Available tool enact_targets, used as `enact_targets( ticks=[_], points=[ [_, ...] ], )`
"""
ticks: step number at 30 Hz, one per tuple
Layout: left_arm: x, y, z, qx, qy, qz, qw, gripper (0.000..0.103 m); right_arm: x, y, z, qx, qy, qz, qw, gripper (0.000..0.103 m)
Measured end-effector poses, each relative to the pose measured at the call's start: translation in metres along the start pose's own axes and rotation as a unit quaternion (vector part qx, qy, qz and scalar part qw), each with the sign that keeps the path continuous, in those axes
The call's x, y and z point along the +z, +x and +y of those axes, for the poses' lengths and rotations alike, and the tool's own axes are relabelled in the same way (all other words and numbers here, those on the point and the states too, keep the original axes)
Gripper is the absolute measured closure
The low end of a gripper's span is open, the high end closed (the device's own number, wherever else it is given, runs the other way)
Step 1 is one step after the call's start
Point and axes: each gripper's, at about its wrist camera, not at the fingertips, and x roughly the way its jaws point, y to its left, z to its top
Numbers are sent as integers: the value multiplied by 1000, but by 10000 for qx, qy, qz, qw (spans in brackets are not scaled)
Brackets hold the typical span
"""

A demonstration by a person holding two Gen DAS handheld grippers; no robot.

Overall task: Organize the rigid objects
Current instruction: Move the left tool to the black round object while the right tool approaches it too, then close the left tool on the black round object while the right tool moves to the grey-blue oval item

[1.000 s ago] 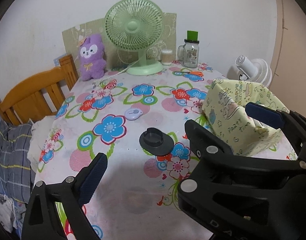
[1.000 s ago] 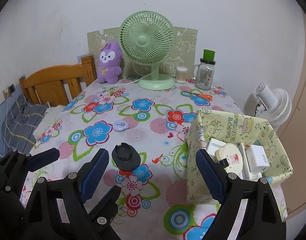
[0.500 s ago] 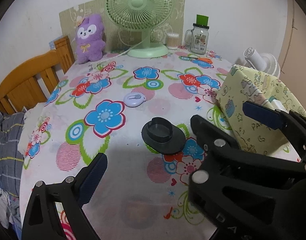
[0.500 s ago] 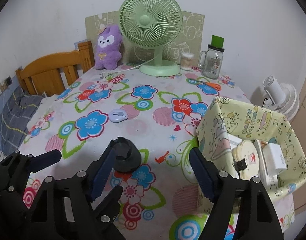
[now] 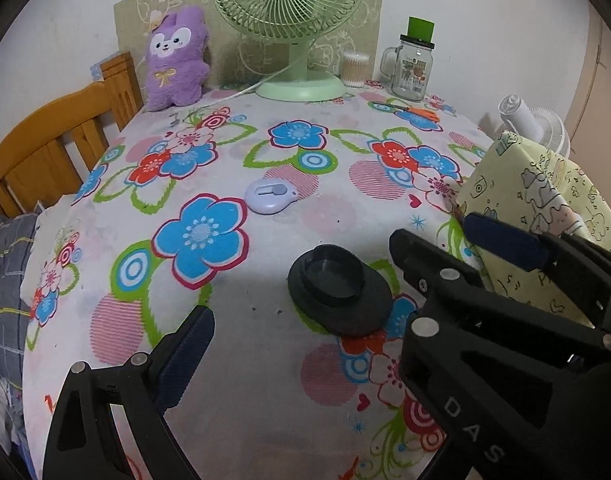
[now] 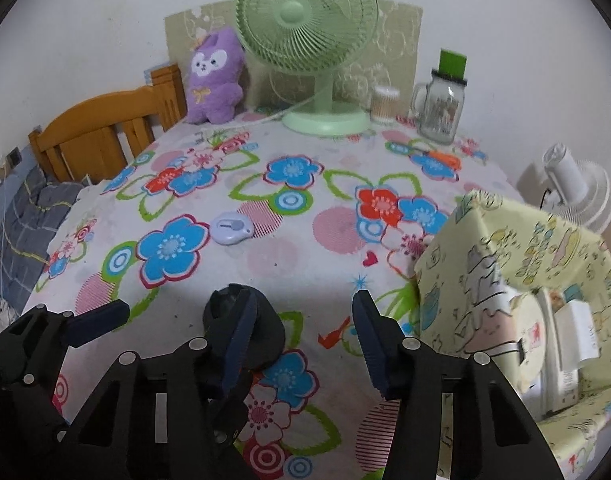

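Hovering low over the table (image 5: pixel 265 380), both grippers' jaws gape wide, empty, flanking the black cap (image 5: pixel 337 292).

Legible markings are few. The black plastic gripper body (image 5: pixel 517 364) at near right of the left wrist view carries raised letters "DAS" — any further letters are cut off. The pale yellow cartoon-printed fabric bin (image 5: pixel 533 200) at right bears print too small to read.

Matt black plastic lid (image 5: pixel 339 294) on smooth printed tablecloth (image 5: pixel 265 360); glossy glass jar (image 5: pixel 411 72), plush toy (image 5: pixel 175 60).
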Motion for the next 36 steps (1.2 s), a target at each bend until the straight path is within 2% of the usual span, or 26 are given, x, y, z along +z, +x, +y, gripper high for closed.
enact_targets(
  ticks=[7,15,19,20,22,23,24,29,36],
  points=[
    [4,15,4,-93,-58,33,9999,7,2,19,-1,-108,76,285,9995,49],
    [8,33,10,-387,-375,129,9985,11,2,33,-8,-359,501,475,9970,49],
    [8,35,8,-265,-278,47,9993,14,1,42,-10,-433,608,555,9957,49],
    [9,36,8,-233,-231,29,9995,16,1,43,-10,-461,630,542,9955,49],
    [9,36,6,-189,-101,-46,9998,33,1,45,-11,-492,647,542,9952,49],
    [10,35,4,-284,-16,-68,9996,40,1,46,-11,-468,665,540,9952,49],
    [10,34,2,-419,49,-87,9991,51,1,46,-11,-408,687,547,9953,49],
    [11,34,5,-422,89,-90,9990,52,4,48,-8,-302,686,558,9956,49],
    [13,30,20,-208,51,-111,9997,52,11,51,9,-128,519,510,9973,49]
  ],
)
